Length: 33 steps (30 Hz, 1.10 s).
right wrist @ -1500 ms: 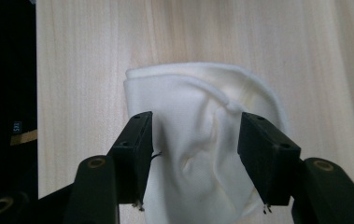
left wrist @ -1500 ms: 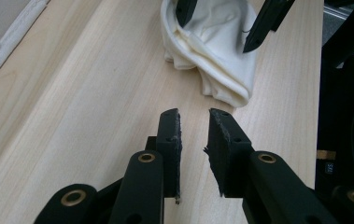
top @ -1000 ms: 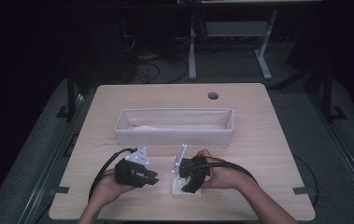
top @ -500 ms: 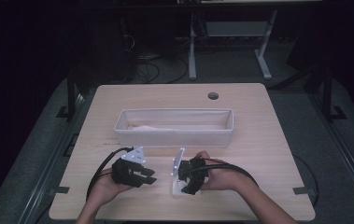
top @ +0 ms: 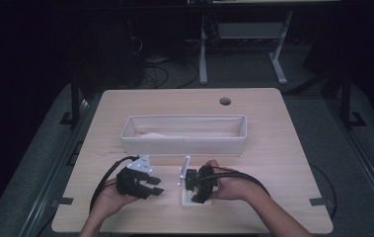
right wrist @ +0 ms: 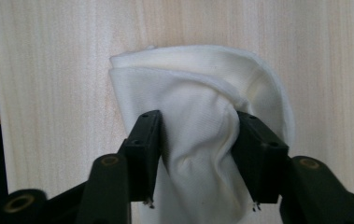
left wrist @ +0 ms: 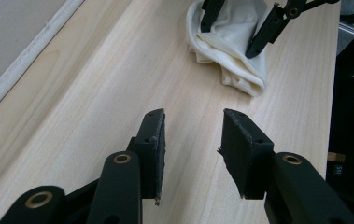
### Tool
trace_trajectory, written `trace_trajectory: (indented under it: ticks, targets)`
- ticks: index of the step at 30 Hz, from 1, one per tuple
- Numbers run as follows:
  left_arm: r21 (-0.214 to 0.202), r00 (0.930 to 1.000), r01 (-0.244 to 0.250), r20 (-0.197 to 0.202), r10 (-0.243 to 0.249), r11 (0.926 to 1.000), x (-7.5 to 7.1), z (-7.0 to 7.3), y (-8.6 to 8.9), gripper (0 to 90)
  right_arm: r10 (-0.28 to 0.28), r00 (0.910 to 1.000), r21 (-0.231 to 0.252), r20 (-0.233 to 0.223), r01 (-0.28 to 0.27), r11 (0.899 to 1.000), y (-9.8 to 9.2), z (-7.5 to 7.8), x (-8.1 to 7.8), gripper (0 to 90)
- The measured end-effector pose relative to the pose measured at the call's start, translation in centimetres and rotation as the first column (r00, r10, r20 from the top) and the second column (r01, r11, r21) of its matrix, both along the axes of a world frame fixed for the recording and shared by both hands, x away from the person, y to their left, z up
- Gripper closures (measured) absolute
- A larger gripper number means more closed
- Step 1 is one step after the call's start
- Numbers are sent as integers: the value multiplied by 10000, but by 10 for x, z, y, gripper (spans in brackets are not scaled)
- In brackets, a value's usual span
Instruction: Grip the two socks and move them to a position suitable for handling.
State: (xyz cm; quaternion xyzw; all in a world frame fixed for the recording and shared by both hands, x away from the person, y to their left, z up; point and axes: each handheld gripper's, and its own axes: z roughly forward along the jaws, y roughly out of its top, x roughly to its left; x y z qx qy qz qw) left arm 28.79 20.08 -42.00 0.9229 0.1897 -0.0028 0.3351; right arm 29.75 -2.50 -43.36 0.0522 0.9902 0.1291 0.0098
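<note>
Table [top: 273,148] pale wood, grommet hole [top: 225,101]; dark room.

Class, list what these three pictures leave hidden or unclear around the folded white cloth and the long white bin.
- Cloth: near end hidden in the right gripper view, cut off by the bottom edge between the right tool jaws.
- Cloth in the high view: covered by the right tool.
- Bin contents: high view, too small and pale to identify.

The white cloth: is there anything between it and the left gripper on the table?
Nothing visible. Bare wood lies between the open left gripper and the white cloth. The right gripper, its jaws having just been closing, already squeezes the cloth.
</note>
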Motion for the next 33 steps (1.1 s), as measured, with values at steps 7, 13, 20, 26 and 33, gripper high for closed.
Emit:
trace_trajectory:
  ticks: [7,13,20,26,33]
  targets:
    - [-47,9999,-100,54,100,9999,0,1,4,593,-171,9998,-135,-125,169,9998,2,1,4,635]
    - [-102,9999,-142,89,143,9998,0,2,6,592,-229,9997,-58,-27,228,9997,2,1,4,715]
    - [-194,9997,-210,89,212,9996,0,1,6,573,-376,9993,268,8,375,9989,-2,1,3,741]
    - [-139,9995,-283,105,284,9995,2,0,9,560,-500,9984,448,-277,512,9977,-5,2,7,745]
    - [-242,9993,-330,144,333,9992,2,1,11,545,-675,9971,523,-355,693,9962,-11,6,9,745]
